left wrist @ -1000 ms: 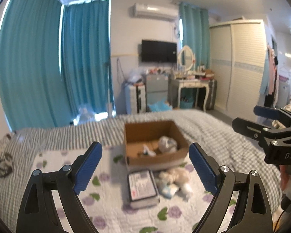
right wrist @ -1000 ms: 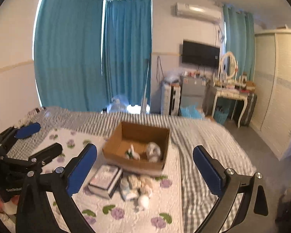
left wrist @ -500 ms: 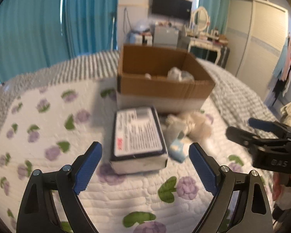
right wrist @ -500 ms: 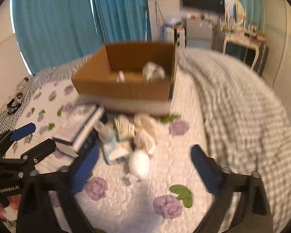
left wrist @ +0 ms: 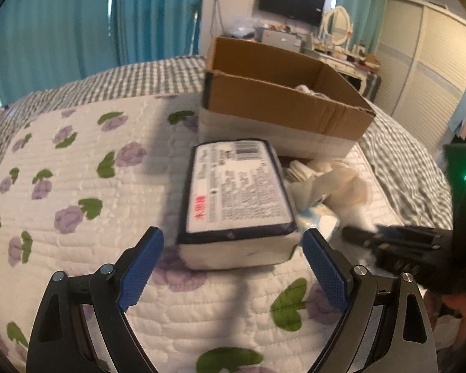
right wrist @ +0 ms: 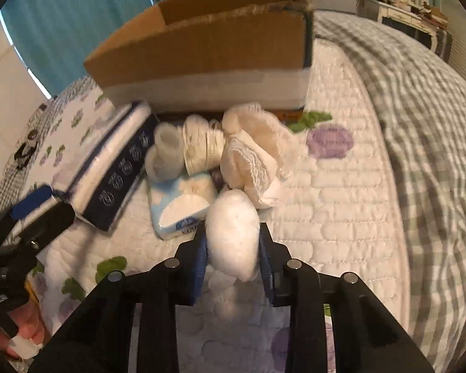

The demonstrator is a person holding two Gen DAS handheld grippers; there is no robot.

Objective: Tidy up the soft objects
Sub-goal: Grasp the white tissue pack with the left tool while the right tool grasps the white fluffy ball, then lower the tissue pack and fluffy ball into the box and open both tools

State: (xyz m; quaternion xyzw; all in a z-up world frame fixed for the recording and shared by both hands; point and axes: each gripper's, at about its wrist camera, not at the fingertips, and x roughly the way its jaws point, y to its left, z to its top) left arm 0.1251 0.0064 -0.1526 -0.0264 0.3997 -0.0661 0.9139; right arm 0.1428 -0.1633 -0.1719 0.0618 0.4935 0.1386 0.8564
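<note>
My right gripper [right wrist: 233, 245] is shut on a white fluffy cotton wad [right wrist: 233, 233] on the quilt, at the near end of a pile of soft things: cream lace cloth [right wrist: 251, 158], a rolled white sock [right wrist: 202, 149], a pale blue tissue pack [right wrist: 180, 208]. My left gripper [left wrist: 233, 264] is open, its blue pads either side of the near end of a navy-edged pack of tissues [left wrist: 236, 192], not touching it. The open cardboard box [left wrist: 282, 102] stands behind, also in the right wrist view [right wrist: 208, 46].
The floral white quilt [left wrist: 77, 171] lies over a grey checked bed cover [right wrist: 419, 124]. The right gripper shows at the right edge of the left wrist view [left wrist: 404, 245]. Teal curtains, a dresser and a wardrobe stand behind the bed.
Both grippers have dropped lower and closer to the bed. The right gripper has shut on the white cotton wad. The left gripper has come up to the tissue pack, still open.
</note>
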